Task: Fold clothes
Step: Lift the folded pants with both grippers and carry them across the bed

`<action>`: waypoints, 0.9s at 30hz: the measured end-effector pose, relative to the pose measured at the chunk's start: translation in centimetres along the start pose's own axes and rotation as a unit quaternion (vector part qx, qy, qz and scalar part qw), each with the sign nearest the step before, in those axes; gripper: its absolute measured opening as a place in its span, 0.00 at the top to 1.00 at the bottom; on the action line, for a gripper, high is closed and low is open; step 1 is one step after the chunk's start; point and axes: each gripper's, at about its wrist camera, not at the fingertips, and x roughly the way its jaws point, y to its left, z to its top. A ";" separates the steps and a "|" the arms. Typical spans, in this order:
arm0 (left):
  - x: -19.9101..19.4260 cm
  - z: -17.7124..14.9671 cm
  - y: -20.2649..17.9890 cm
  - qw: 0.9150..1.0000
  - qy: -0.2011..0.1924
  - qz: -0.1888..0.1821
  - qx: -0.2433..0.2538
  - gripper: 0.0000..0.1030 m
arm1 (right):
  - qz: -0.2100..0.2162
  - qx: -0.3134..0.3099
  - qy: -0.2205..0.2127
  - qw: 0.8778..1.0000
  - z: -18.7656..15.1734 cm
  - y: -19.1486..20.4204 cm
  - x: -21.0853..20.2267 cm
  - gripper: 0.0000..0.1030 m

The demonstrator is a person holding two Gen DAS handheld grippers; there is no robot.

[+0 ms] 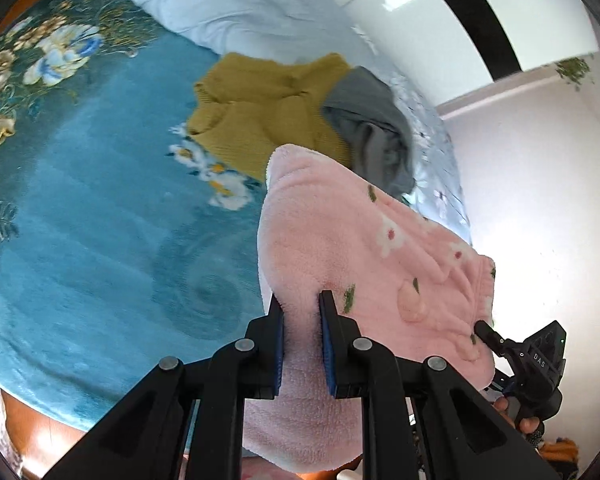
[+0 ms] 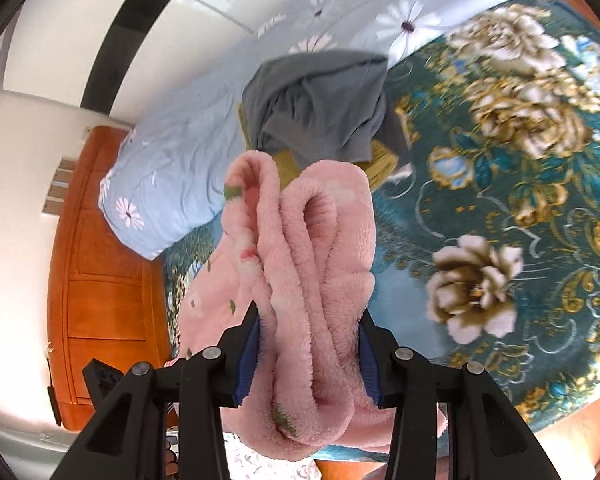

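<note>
Teal plush with gold and white flowers covers the bed point(image 1: 100, 208), the biggest thing I have in view, and most of its middle lies bare. Along its far edge runs a pale blue quilt point(image 2: 180, 168) with white daisies, bunched against the wall side. Just inside that far edge sits a small heap: a mustard knit top point(image 1: 260, 112) with a grey garment point(image 1: 372, 128) slumped over one end of it. Both look crumpled, not squared off, so I judge they are yet to be folded.

Next in size is the pink fleece garment point(image 1: 364, 256), printed with small flowers and leaves, and it is off the bed, hanging between my two tools above the near edge. My left gripper point(image 1: 302, 300) has its jaws nearly together, pinching a thin edge of the fleece. My right gripper point(image 2: 310, 320) has its jaws set wider, clamped on a thick roll of several gathered layers of the same fleece. In the left view I can see the right tool at the garment's other end, with a hand point(image 1: 520, 420) around its grip.

By my reading the job is early: one piece is lifted and doubled over but not laid flat, and two wait. I see no basket, box or drawer holding clothes; everything lies loose on the bed.
</note>
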 end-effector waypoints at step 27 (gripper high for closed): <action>14.3 -21.1 -28.9 0.999 -0.006 -0.030 0.020 0.84 | -0.018 -0.050 -0.033 0.998 11.5 -24.4 -25.9 0.55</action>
